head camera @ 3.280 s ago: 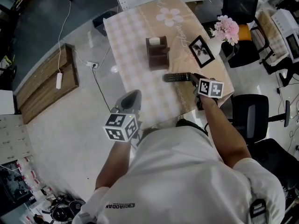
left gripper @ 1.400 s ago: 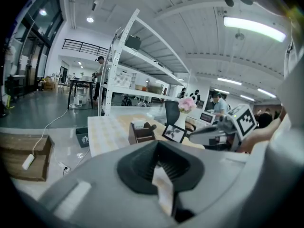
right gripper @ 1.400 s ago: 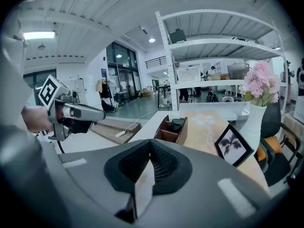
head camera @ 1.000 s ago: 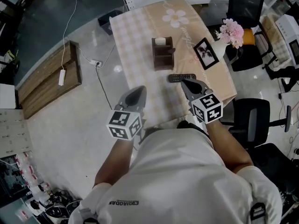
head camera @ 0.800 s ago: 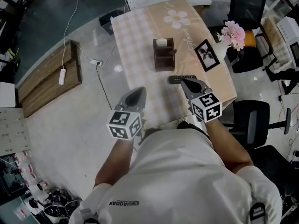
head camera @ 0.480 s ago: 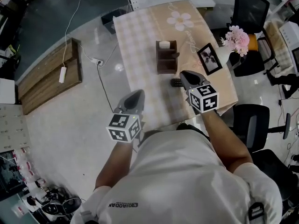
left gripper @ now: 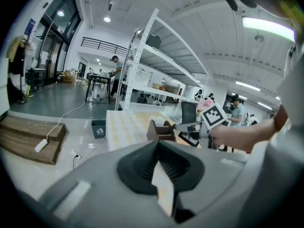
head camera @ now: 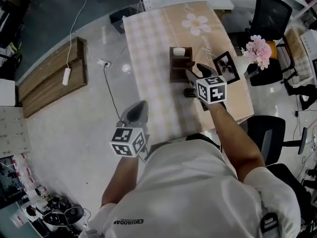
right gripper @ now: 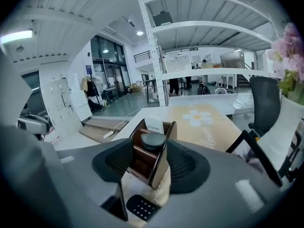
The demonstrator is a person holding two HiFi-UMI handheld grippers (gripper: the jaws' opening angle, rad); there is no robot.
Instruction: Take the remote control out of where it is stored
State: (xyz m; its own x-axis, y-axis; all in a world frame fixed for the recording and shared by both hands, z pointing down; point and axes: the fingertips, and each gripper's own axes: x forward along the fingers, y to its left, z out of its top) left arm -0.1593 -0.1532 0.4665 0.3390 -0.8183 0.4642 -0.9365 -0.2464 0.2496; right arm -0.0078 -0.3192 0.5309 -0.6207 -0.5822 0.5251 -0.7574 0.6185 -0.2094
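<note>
Opening right gripper (head camera: 196,69) (right gripper: 148,148): its jaws were spreading, the pads wide apart and pressing on nothing. The near corner of the wooden holder (head camera: 178,59) (right gripper: 160,167) showed in the gap ahead of them.
Remote control (head camera: 189,91) (right gripper: 141,208): out of the holder, it lay flat on the tablecloth (head camera: 148,48) with its keypad up. It was just beside the holder's near side and partly under the right gripper in the head view.
Wooden holder: it stood upright on the cloth, divided into compartments. A white card (head camera: 181,51) (right gripper: 154,125) stood in the far compartment. A dark rounded object (right gripper: 153,140) sat in front of the card, too unclear to name.
Left gripper (head camera: 141,105) (left gripper: 157,144): it was held off the table's near left side, over the floor (head camera: 74,133) and well apart from the holder. Its jaw tips were pressed together with nothing between them.
Tablecloth: pale checks covered the left part, and the beige right part had a white flower print at the far end.
Photo frame (head camera: 226,66): it sat on the cloth to the right of the holder, near it but not touching.
Flowers (head camera: 259,47): a pink bunch stood past the table's right edge, near a black office chair (head camera: 270,14).
</note>
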